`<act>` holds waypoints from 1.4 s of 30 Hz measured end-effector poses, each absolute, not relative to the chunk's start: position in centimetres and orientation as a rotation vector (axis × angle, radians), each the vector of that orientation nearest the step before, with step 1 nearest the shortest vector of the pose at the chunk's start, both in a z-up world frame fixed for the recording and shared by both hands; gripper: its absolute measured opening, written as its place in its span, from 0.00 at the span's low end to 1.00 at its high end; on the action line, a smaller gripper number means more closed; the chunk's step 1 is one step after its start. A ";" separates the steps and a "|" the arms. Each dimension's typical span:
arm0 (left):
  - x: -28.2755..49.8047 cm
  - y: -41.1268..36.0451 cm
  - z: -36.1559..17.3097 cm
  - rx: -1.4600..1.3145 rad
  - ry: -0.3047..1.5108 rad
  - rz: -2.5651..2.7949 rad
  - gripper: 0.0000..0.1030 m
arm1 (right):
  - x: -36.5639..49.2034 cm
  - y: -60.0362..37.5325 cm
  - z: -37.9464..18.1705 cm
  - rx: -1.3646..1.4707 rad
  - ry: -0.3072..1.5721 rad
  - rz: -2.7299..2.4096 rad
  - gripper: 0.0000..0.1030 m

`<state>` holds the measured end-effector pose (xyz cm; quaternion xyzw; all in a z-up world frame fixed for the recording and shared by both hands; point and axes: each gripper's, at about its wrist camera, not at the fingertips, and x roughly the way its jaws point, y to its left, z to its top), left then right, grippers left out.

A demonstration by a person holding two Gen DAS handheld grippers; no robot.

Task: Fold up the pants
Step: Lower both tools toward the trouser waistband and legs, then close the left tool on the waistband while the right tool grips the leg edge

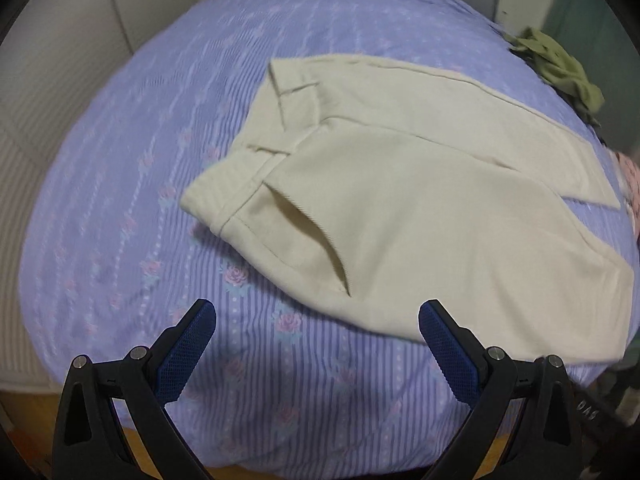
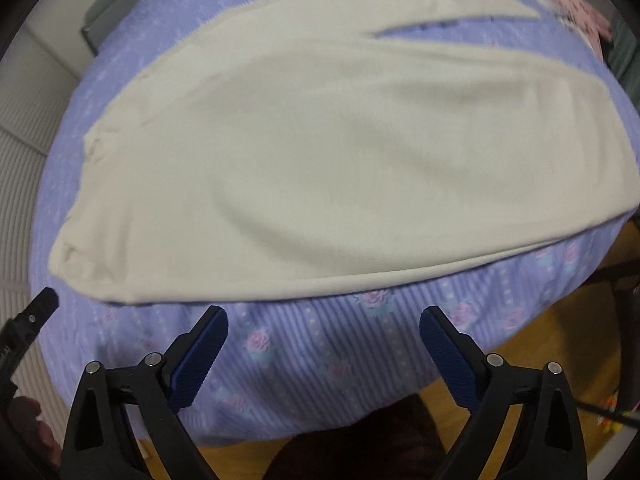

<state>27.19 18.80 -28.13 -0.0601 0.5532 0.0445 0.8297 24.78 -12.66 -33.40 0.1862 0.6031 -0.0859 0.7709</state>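
Cream pants (image 1: 420, 200) lie spread on a bed with a purple flowered cover (image 1: 120, 200), the waistband and a side pocket toward the left in the left wrist view. My left gripper (image 1: 318, 314) hangs open over the cover, its right finger close to the pants' near edge, nothing between the blue pads. In the right wrist view the pants (image 2: 320, 160) fill the middle, both legs running off to the right. My right gripper (image 2: 324, 320) stands open just below the near leg's edge, holding nothing. The tip of the other gripper (image 2: 40, 304) shows at the far left.
An olive green garment (image 1: 560, 68) lies crumpled at the bed's far right, with pink patterned fabric (image 2: 576, 8) beside it. A white ribbed wall or panel (image 1: 24, 160) borders the left. Wooden floor (image 2: 520, 364) shows below the bed's near edge.
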 end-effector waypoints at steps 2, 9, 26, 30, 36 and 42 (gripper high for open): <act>28.1 19.4 -29.1 -0.156 1.189 0.103 1.00 | 25.3 -12.8 -34.7 0.452 1.316 -0.214 0.91; 30.2 19.5 -33.1 -0.197 1.248 0.130 0.97 | 26.4 -12.1 -38.1 0.619 1.359 -0.264 0.88; 32.0 19.5 -33.9 -0.303 1.313 0.025 0.30 | 25.4 -16.9 -39.5 0.766 1.338 -0.399 0.52; 31.4 18.5 -31.2 -0.257 1.301 -0.028 0.20 | 26.0 -17.0 -36.4 0.649 1.328 -0.374 0.17; 31.1 18.0 -26.9 -0.250 1.265 -0.066 0.11 | 27.3 -17.7 -28.0 0.546 1.187 -0.325 0.14; 33.6 17.8 -22.8 -0.264 1.196 -0.068 0.09 | 31.3 -18.6 -21.4 0.495 1.058 -0.278 0.13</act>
